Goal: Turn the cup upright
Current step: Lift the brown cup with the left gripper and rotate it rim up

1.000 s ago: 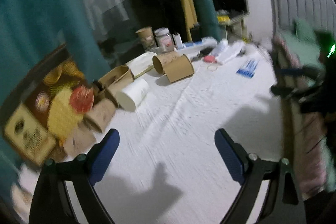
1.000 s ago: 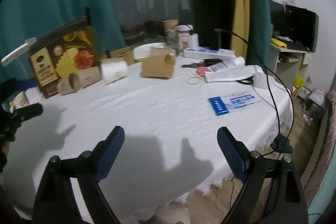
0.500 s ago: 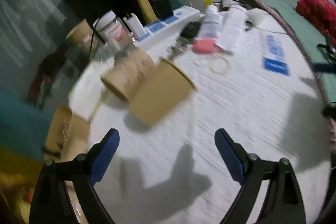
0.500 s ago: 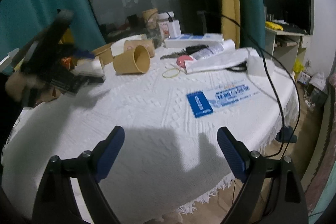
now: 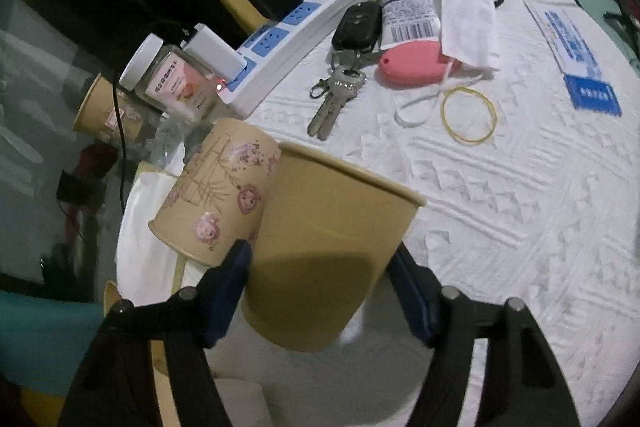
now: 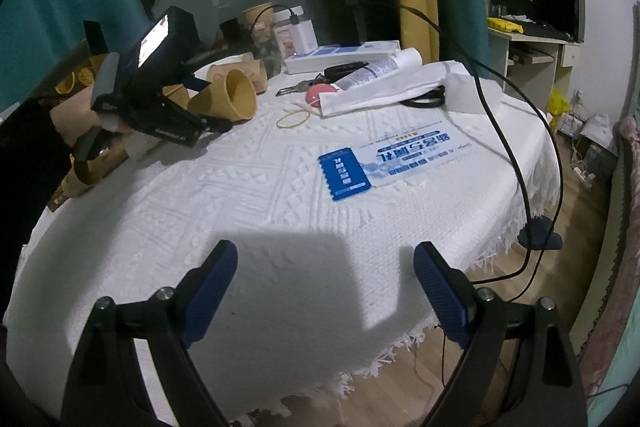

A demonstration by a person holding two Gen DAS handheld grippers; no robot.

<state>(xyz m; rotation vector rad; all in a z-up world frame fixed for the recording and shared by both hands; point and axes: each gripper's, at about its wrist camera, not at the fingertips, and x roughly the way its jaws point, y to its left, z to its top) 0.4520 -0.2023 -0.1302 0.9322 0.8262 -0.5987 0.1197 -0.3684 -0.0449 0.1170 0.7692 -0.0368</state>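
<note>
While open, tool [image 5: 320,279] around cup [image 5: 320,251].

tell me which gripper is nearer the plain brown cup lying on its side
Left. The left gripper straddles the plain brown cup; the right gripper hangs open near the table's front edge.

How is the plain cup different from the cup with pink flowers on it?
The plain cup has no pictures; the flowery cup has pink flowers and bamboo drawn on it. The plain cup sits between the fingers of the left claw; the flowery cup lies just outside them. The plain cup's rim points right, the flowery cup's left. Both are tan paper cups lying on their sides, side by side.
</note>
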